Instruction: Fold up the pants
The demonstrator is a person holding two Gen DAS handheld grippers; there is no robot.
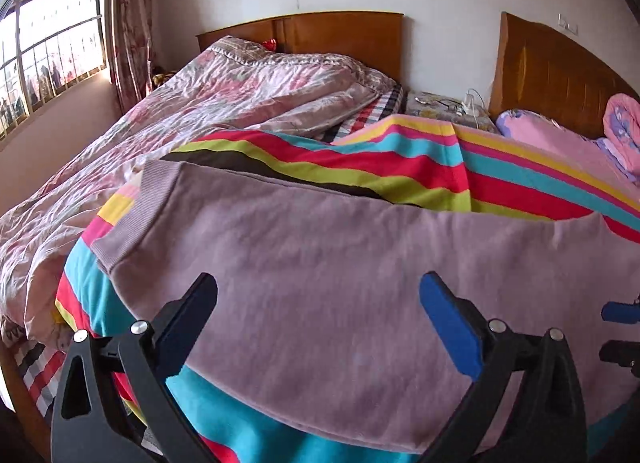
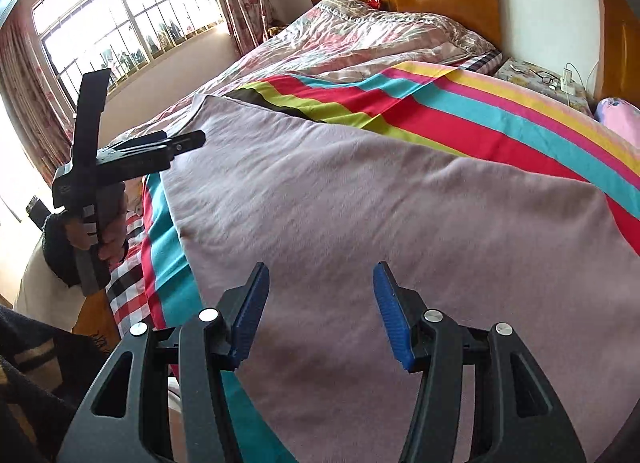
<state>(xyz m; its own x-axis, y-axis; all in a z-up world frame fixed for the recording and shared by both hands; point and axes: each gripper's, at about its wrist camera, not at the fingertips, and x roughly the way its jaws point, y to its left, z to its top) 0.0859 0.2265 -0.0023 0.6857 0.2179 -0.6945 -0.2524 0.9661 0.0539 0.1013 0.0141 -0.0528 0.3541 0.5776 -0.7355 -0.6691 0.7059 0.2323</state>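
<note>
Mauve pants (image 1: 320, 247) lie spread flat over a rainbow-striped blanket (image 1: 400, 167) on the bed, with a ribbed band (image 1: 132, 219) at their left end. My left gripper (image 1: 320, 283) hovers over the near part of the pants, jaws wide open and nothing between them. In the right wrist view the same pants (image 2: 360, 203) fill the middle. My right gripper (image 2: 321, 269) stands above them, open and holding nothing. A hand (image 2: 108, 231) holds the left gripper (image 2: 192, 141) at the pants' left edge. A bit of the right gripper (image 1: 622, 311) shows at the far right.
A crumpled pink floral quilt (image 1: 224, 103) covers the bed's far left side. Two wooden headboards (image 1: 344, 35) stand against the wall, with a nightstand (image 2: 536, 79) carrying glasses and a charger between them. A pink pillow (image 1: 560, 139) lies at the right. A barred window (image 2: 120, 3) is at left.
</note>
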